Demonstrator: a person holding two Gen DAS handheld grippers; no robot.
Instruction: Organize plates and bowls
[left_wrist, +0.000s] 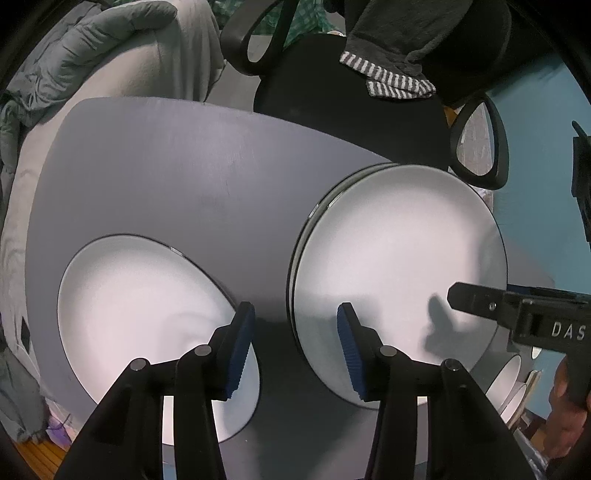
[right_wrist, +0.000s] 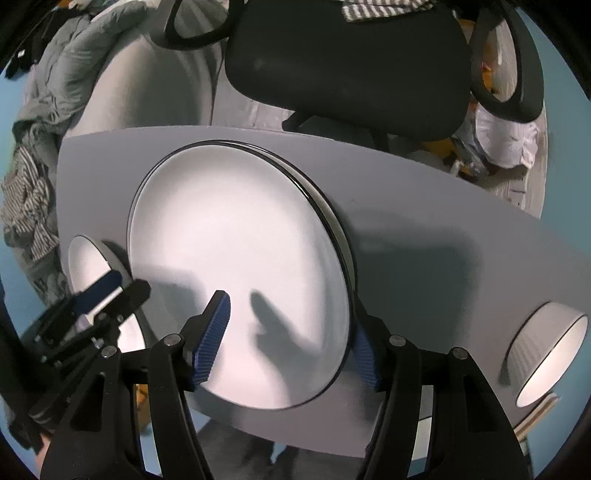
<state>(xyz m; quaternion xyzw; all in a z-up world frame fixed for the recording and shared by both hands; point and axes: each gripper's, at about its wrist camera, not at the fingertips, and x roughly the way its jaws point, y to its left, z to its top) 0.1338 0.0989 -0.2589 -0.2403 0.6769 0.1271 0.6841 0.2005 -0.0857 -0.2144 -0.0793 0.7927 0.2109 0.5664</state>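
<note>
On the grey desk (left_wrist: 166, 177) sit two groups of white dishes: a stack of large plates (left_wrist: 399, 273) with dark rims, at least two of them lying one on another, and to its left a single white plate (left_wrist: 147, 314) lying flat and apart from the stack. The left claw (left_wrist: 295, 354) hangs open above the desk, its blue ribbed pads (left_wrist: 242, 350) spread wide over the bare strip between the single plate and the stack, gripping nothing. The right claw (right_wrist: 288, 343) is also open and empty; one blue pad stands over the top plate's white face, the other sits just past the stack's near right edge, so the jaws straddle that rim (whether a pad touches it cannot be told). A finger shadow falls across the top plate in both views. Far to the right, near the desk's edge, stands a white bowl (right_wrist: 550, 350) with a ribbed outer wall. Behind the desk stands a black office chair (right_wrist: 347, 62) with a striped cloth (left_wrist: 391, 79) draped on it.
</note>
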